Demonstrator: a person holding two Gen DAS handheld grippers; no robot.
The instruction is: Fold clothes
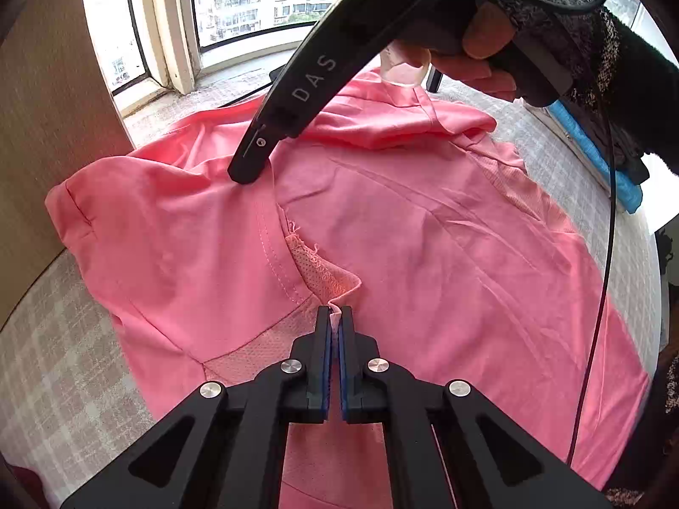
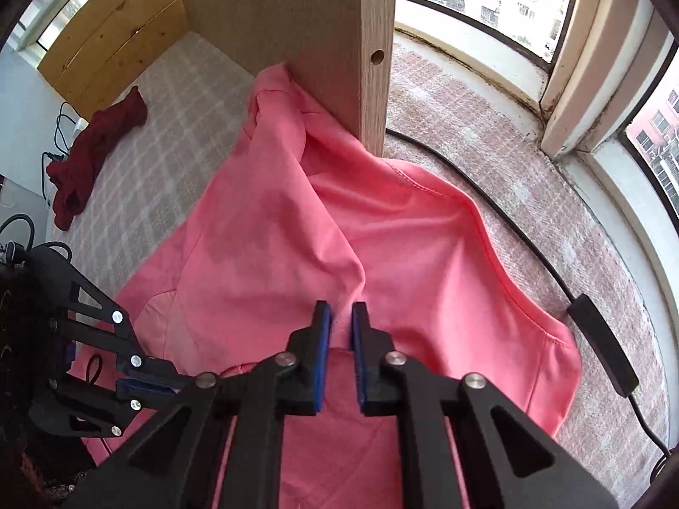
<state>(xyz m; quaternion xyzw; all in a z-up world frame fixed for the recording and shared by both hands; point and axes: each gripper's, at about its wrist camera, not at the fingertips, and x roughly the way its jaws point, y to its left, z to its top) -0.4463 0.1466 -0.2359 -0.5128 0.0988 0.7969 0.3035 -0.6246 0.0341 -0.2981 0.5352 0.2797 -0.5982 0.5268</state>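
1. The pink T-shirt (image 1: 424,233) lies spread over the checked bedcover (image 1: 55,360), creased and not yet squared; one sleeve is bunched against the wooden panel (image 2: 339,42), and the far edge is rumpled into a ridge.
2. The left gripper (image 1: 335,311) has its jaws closed on a small pinch of pink fabric just below the mesh-lined neckline (image 1: 322,271) — the cloth shows between the blue pads.
3. The right gripper (image 2: 340,318) has its jaws nearly together around a raised fold of the shirt; a narrow gap shows between the pads with fabric in it, so it looks to be gripping, though how firmly I cannot tell.
4. Judged from this, the step in hand is a two-point hold near the collar and shoulder, for straightening or for carrying one side across.
5. The next move calls for both grips to travel together, keeping the cloth taut — and for freeing the sleeve from the panel.
6. A dark red garment (image 2: 91,152) lies crumpled well apart.
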